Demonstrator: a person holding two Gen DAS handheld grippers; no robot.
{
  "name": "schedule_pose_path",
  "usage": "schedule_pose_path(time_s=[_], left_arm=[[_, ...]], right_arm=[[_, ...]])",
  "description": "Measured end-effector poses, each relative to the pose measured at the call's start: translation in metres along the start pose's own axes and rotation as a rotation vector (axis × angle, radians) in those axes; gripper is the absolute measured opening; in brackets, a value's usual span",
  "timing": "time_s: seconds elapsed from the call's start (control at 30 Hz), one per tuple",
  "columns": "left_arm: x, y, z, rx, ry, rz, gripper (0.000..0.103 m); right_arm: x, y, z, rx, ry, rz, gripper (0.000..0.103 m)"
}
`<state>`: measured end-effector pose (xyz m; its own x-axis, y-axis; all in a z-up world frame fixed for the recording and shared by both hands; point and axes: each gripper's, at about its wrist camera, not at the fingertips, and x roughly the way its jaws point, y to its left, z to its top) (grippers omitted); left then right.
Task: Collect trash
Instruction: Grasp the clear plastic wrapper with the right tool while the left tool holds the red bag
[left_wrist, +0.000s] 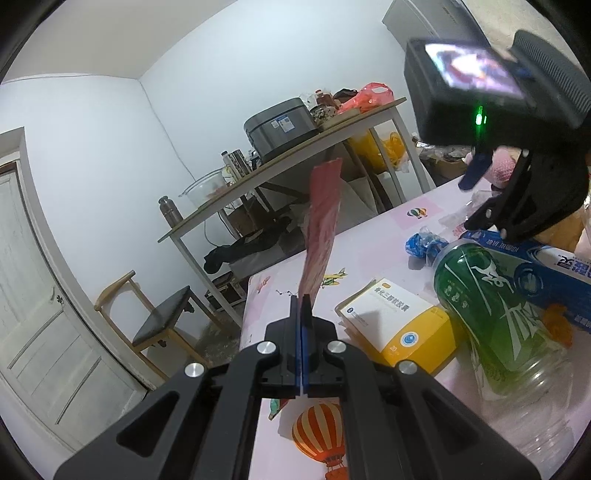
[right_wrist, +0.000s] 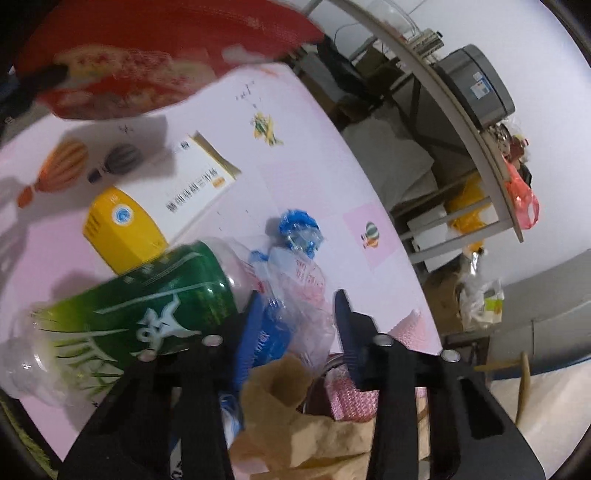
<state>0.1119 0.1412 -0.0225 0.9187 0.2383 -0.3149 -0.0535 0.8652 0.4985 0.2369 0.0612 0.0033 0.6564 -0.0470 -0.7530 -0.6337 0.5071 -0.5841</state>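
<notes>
Left tongs (left_wrist: 302, 314) clamped on red wrapper (left_wrist: 322, 229), held above table (left_wrist: 376, 236). Right tongs (right_wrist: 295, 325) apart around clear plastic bag (right_wrist: 303, 295); thin film may slip, snagging green bottle (right_wrist: 147, 306).

On the pink table: one green-labelled plastic bottle (left_wrist: 491, 314), one yellow-and-white carton (left_wrist: 395, 325), one blue box (left_wrist: 546, 273), one crumpled blue wrapper (left_wrist: 421, 245), one red packet (left_wrist: 321, 229), one brown paper bag (right_wrist: 295, 417).
</notes>
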Motion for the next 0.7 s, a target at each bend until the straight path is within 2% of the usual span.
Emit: schedule_pose_path(time_s=[0.07,0.17,0.43,0.7], left_arm=[[0.001,0.000,0.001,0.002,-0.002,-0.001,0.000],[0.001,-0.001,0.001,0.005,-0.003,0.001,0.000],[0.000,0.000,0.002,-0.005,-0.003,0.007,0.000],[-0.002,0.004,0.004,-0.030,-0.010,0.028,0.000]], right_arm=[[0.003,-0.002,-0.001,0.003,0.006,-0.012,0.017],[-0.003,-0.010,-0.003,0.051,-0.031,-0.029,0.013],[-0.033,-0.046,-0.003,0.255,-0.188,-0.063,0.011],[-0.066,-0.070,-0.006,0.428,-0.333,-0.052,0.010]])
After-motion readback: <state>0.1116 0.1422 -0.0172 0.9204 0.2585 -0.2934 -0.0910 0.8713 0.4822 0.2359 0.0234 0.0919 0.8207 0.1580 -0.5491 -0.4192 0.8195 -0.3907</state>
